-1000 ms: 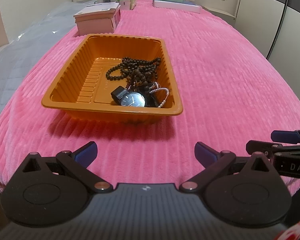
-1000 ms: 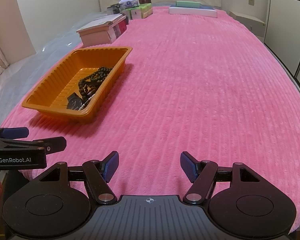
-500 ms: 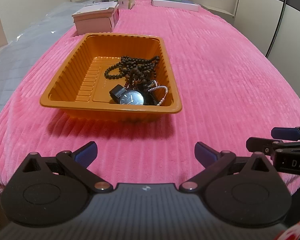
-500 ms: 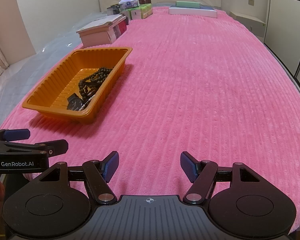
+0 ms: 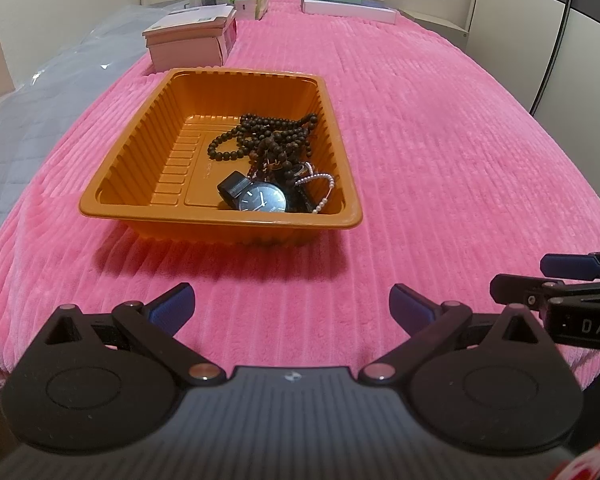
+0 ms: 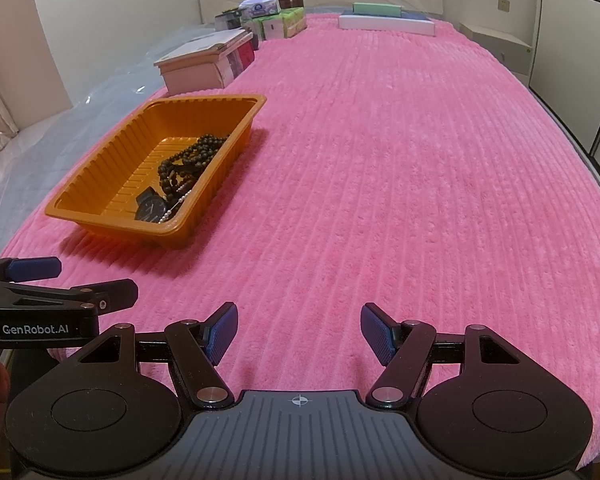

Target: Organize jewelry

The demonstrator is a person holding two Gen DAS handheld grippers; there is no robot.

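**Jewelry Tray: Status and Approach Notes**

I hold both grippers low at the near edge of the bed (image 6: 400, 140), with nothing between the fingers. The left gripper (image 5: 291, 304) has its fingers spread wide and faces the orange tray (image 5: 120, 204); the right gripper (image 6: 298, 330), likewise released, points at bare pink cover well to the tray's right.

All the jewelry I can see lies heaped in the tray's near right corner: dark bead strands (image 5: 266, 136), a dark-faced watch (image 5: 261, 201) and a small pearl strand (image 5: 323, 188) — tangled and touching. This fits either pieces gathered in or pieces awaiting sorting, so I cannot tell which.

For any pick I would come in from above, close on one strand only and lift slowly, since the beads overlap the pearls.

The plush ribbed cover is soft and would yield under pressure. Stacked boxes (image 5: 188, 40) sit beyond the tray — wardrobe doors stand to the right.
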